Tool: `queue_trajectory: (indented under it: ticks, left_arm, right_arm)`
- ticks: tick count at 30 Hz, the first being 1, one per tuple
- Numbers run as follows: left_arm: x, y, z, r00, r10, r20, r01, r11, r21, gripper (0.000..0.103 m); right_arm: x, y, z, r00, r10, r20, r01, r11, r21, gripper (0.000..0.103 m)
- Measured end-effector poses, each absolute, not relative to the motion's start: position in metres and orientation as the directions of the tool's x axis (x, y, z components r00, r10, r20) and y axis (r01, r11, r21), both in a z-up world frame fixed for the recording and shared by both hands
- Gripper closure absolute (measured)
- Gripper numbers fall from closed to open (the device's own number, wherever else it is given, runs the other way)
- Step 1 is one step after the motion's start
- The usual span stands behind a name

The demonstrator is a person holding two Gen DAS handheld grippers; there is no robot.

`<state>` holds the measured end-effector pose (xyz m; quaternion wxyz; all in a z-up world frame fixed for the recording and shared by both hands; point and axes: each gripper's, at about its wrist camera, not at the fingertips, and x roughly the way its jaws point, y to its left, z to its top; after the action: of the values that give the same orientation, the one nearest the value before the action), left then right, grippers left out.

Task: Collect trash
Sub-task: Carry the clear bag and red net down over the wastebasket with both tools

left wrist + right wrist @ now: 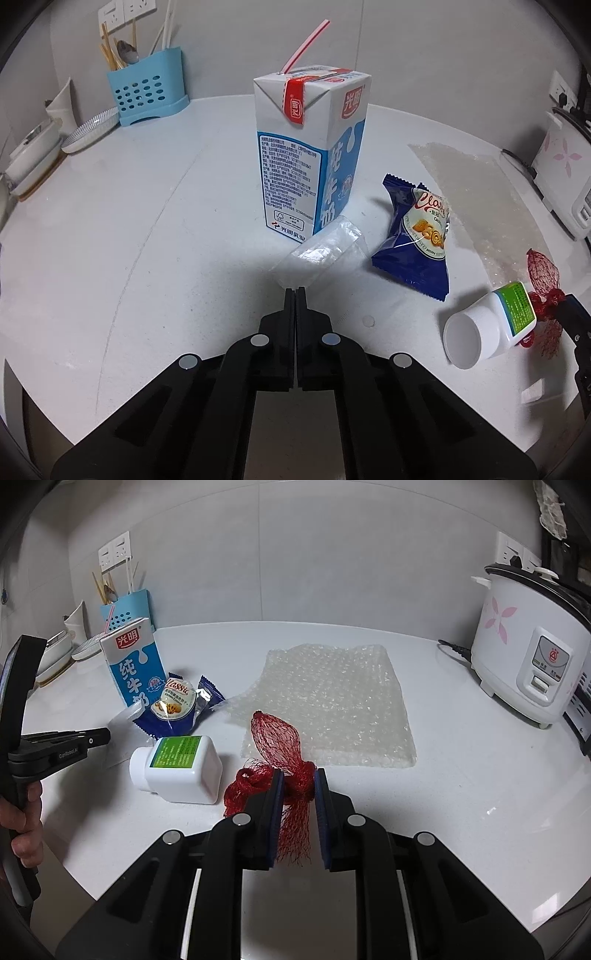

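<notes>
Six pieces of trash lie on the counter: one milk carton (310, 155) with a pink straw (304, 46), one blue snack wrapper (415, 236), one clear plastic wrapper (321, 254), one white bottle (181, 768) on its side, one sheet of bubble wrap (328, 709), and one red mesh net (280, 746). Two grippers work here. The left gripper (296, 290) has its jaws pressed together at the near edge of the clear plastic wrapper, which appears pinched at the tips, just in front of the upright carton. The right gripper (298, 781) pinches the bunched middle of the red mesh net, which sits at the near edge of the bubble wrap, just beside the bottle. The white counter (461, 794) is smooth and faintly speckled, backed by pale wall tiles with sockets. At the back stand one blue utensil holder (146, 90), some stacked dishes (55, 147), and one white rice cooker (532, 657) with pink flowers. A person's hand (22, 819) grips the left handle
</notes>
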<state>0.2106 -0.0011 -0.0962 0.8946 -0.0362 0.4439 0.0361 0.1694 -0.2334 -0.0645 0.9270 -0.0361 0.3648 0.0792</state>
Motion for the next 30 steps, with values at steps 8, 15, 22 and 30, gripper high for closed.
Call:
queue_trajectory:
  ticks: [8,15,22,30]
  left_arm:
    - [0.196,-0.002,-0.079,0.636,0.016,-0.771,-0.077,0.996,-0.043,0.103]
    - [0.175,-0.002,-0.058,0.672,0.006,-0.741,-0.059,0.997,-0.045,0.103]
    - [0.144,-0.007,-0.037,0.708,-0.012,-0.706,-0.032,0.998,-0.049,0.103]
    - [0.097,-0.01,-0.017,0.747,-0.015,-0.665,-0.014,0.999,-0.038,0.103]
  right_arm:
    - [0.163,-0.234,-0.061,0.727,0.123,-0.676,-0.175,0.984,-0.01,0.087]
    - [0.15,-0.233,-0.051,0.74,0.125,-0.661,-0.173,0.985,-0.008,0.087]
    - [0.129,-0.23,-0.033,0.76,0.13,-0.637,-0.18,0.984,-0.014,0.088]
    - [0.095,-0.23,-0.013,0.786,0.142,-0.601,-0.185,0.983,-0.011,0.088]
